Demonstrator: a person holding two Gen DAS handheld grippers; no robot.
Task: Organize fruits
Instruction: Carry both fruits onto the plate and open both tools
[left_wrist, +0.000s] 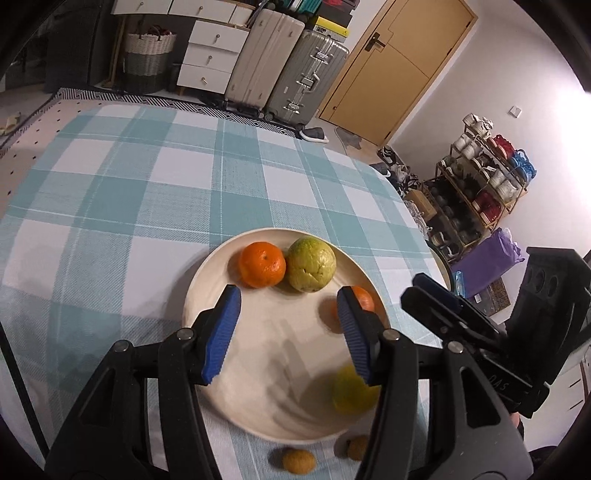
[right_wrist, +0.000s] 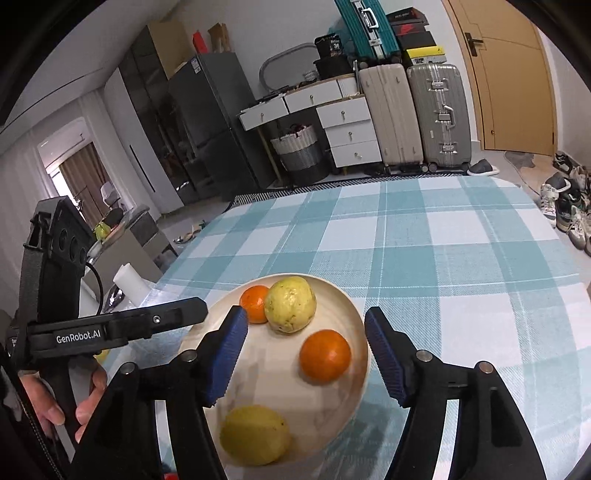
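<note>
Left wrist view is showing the left gripper (left_wrist: 288, 332) hanging wide open over the cream plate (left_wrist: 207, 295), gripping nothing. On the plate, an orange (left_wrist: 263, 269) is touching a green guava (left_wrist: 311, 265) at the far rim, a second orange (right_wrist: 325, 355) is sitting by the right rim, and a yellow lemon (right_wrist: 255, 434) is lying near the front rim. Two small brown fruits (left_wrist: 298, 460) are resting on the checked tablecloth (left_wrist: 129, 184) just off the plate's near edge. Right gripper (right_wrist: 306, 354) is likewise hovering spread open and empty above the plate, toward the table's near edge.
</note>
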